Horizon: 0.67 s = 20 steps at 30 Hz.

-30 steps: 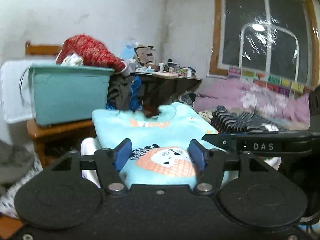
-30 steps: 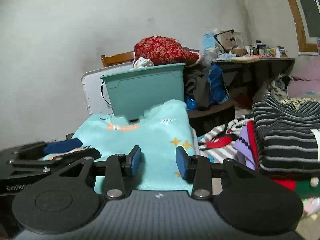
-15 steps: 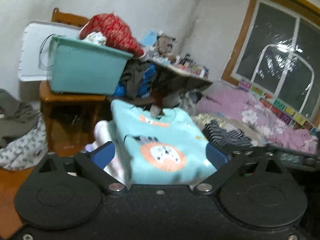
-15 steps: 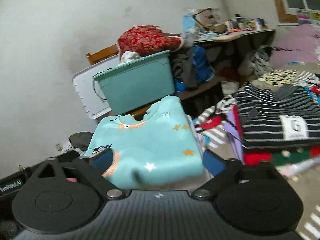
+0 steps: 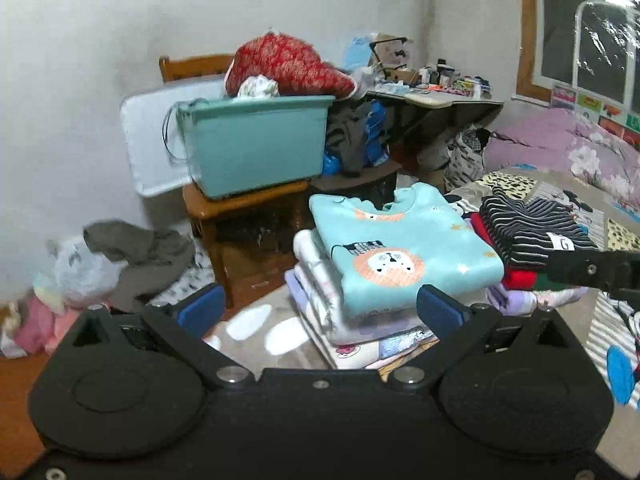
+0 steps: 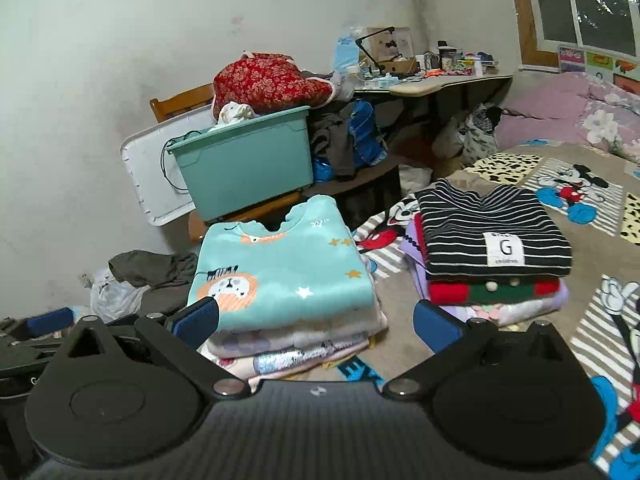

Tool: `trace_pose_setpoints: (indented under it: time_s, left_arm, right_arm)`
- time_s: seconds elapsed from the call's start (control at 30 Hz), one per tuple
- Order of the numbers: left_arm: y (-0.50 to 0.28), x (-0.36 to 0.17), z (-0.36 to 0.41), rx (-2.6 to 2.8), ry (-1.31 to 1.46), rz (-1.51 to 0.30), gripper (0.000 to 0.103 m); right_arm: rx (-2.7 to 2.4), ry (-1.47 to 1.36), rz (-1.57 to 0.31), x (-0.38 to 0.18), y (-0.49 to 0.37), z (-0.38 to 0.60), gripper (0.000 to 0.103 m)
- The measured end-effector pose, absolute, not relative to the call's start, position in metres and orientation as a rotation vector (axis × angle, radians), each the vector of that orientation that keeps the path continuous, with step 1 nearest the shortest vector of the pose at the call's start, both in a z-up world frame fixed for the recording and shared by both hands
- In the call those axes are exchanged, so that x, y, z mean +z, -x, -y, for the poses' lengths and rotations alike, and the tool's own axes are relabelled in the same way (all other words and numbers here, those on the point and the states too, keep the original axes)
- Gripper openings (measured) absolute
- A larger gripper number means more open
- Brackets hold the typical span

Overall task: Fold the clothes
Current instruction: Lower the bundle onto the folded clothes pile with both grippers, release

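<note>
your left tool (image 5: 318, 308) is released, its blue pads spread wide and holding nothing, just short of the pile. the folded turquoise lion top (image 5: 404, 252) lies flat on a stack of pale folded clothes (image 6: 296, 344) at the bed's (image 6: 404, 300) edge. to its right sits a second stack topped by a striped black sweater (image 6: 492, 232). your right tool (image 6: 316, 322) is released too, empty, facing both stacks.

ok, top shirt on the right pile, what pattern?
Black and white stripes, on the shirt; clearest in the right wrist view.
</note>
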<state>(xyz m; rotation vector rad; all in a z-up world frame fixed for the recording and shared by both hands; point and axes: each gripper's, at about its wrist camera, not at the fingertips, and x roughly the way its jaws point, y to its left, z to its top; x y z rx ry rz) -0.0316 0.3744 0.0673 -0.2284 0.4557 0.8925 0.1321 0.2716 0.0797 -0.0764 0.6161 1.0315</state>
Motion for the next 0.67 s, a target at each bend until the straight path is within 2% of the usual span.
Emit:
trace_pose_setpoints:
  time_s: [0.67]
  left_arm:
    - [0.053, 0.085, -0.327, 0.837, 0.190, -0.452, 0.103]
  right_arm:
    - [1.027, 0.067, -0.588, 0.102, -0.083, -0.224, 0.103]
